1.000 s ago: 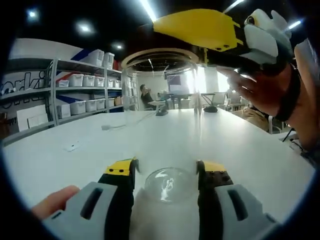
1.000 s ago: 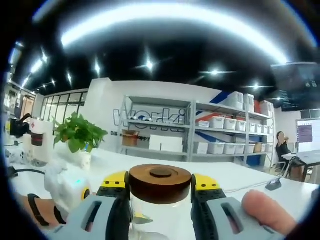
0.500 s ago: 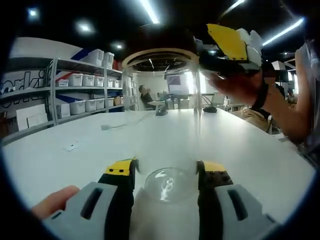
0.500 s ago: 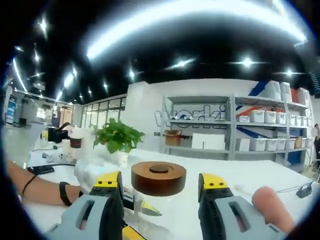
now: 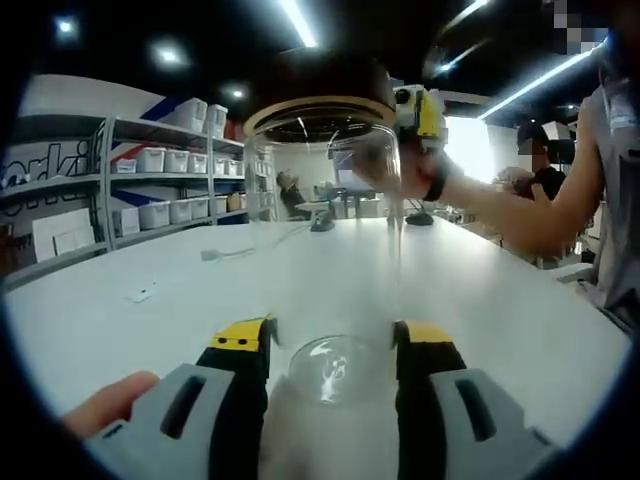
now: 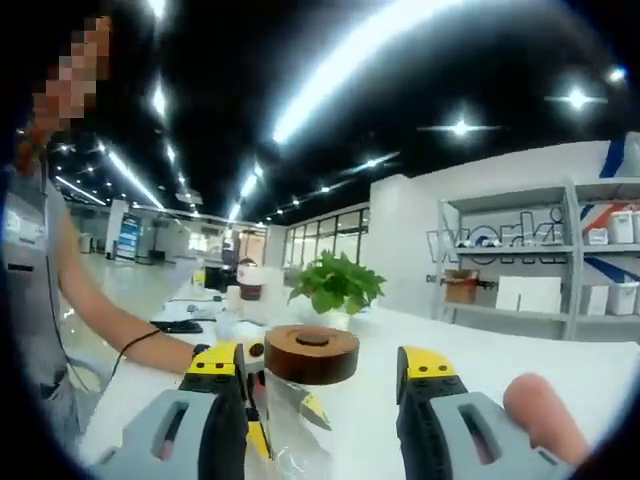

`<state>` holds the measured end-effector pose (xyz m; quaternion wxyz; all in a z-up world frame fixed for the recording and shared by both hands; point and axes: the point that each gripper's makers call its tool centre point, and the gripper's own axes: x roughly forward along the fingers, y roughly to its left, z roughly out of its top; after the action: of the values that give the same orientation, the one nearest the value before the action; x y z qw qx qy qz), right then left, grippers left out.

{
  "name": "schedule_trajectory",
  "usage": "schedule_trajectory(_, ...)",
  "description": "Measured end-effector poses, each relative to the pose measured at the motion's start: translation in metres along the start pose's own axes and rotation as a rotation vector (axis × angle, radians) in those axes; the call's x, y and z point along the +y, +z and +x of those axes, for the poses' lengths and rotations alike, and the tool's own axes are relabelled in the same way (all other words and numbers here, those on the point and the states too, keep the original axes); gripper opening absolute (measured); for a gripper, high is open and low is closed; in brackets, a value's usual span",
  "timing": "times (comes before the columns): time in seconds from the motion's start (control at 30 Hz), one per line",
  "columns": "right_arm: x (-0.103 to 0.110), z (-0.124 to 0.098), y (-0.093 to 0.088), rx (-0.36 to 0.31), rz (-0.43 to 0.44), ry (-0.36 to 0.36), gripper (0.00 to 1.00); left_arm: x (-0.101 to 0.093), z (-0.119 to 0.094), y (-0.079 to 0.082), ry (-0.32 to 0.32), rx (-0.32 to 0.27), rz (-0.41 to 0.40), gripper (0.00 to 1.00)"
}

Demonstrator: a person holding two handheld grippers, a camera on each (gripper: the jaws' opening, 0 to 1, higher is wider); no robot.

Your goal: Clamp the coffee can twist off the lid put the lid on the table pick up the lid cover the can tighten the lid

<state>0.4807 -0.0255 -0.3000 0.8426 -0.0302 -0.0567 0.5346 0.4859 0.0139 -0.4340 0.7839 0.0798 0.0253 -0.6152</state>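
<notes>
- Your left gripper (image 5: 335, 350) pinches the can (image 5: 325, 240) low down, one of the fingers (image 5: 240, 345) on each side of its base; the can stands upright on the white surface (image 5: 150, 330), just ahead of the camera.
- The can is clear glass: stiff, smooth and breakable. It will likely slip if the hold slackens and could crack if knocked, so keep the clamp low and steady, where the surface bears its weight.
- The lid (image 5: 320, 85) sits on the can's mouth, dark brown and wooden in look, with a paler rim beneath. Whether it is screwed down or only resting there cannot be told.
- In the right gripper view the lid (image 6: 312, 352) lies between and beyond your right gripper (image 6: 320, 370), whose fingers (image 6: 425, 365) stand spread, clear of it on both sides.
- Take the lid by its rim, a finger on each opposite edge. It looks light and rigid, so a firm, level pinch should turn it without tilting the can.
- A plant (image 6: 335, 285) stands well behind on the surface.
</notes>
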Motion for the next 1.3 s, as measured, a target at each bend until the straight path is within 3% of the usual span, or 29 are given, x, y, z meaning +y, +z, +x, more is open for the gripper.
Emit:
schedule_trajectory(0.1, -0.001, 0.007, -0.010, -0.018, -0.032, 0.081, 0.56, -0.001, 0.001, 0.000, -0.003, -0.001, 0.003, 0.40)
schedule_trajectory(0.2, 0.005, 0.014, -0.016, -0.057, 0.013, 0.161, 0.56, -0.001, 0.001, 0.000, -0.005, -0.001, 0.003, 0.40)
schedule_trajectory(0.37, 0.003, 0.022, -0.031, -0.063, 0.037, 0.177, 0.56, -0.002, 0.002, 0.000, -0.008, -0.002, 0.002, 0.40)
schedule_trajectory(0.5, 0.010, 0.024, -0.030, -0.140, 0.144, 0.230, 0.56, 0.001, 0.002, 0.000, -0.014, -0.003, -0.001, 0.40)
schedule_trajectory(0.8, 0.025, 0.028, -0.076, -0.067, 0.139, 0.329, 0.53, 0.005, 0.002, -0.001, -0.022, -0.006, 0.007, 0.41)
schedule_trajectory(0.9, 0.023, 0.030, -0.084, -0.060, 0.157, 0.331, 0.48, 0.008, 0.004, -0.002, -0.023, -0.006, 0.010, 0.41)
schedule_trajectory(0.97, 0.024, 0.033, -0.083, -0.096, 0.201, 0.332, 0.48, 0.009, 0.004, -0.002, -0.031, -0.007, 0.011, 0.41)
schedule_trajectory(1.03, 0.021, 0.038, -0.085, -0.074, 0.176, 0.298, 0.45, 0.010, 0.004, -0.003, -0.034, -0.009, 0.011, 0.41)
schedule_trajectory(1.23, 0.021, 0.036, -0.087, -0.080, 0.193, 0.316, 0.45, 0.012, 0.004, -0.003, -0.042, -0.009, 0.008, 0.41)
schedule_trajectory(1.3, 0.021, 0.037, -0.088, -0.081, 0.207, 0.321, 0.45, 0.009, 0.004, -0.001, -0.061, -0.011, -0.067, 0.43)
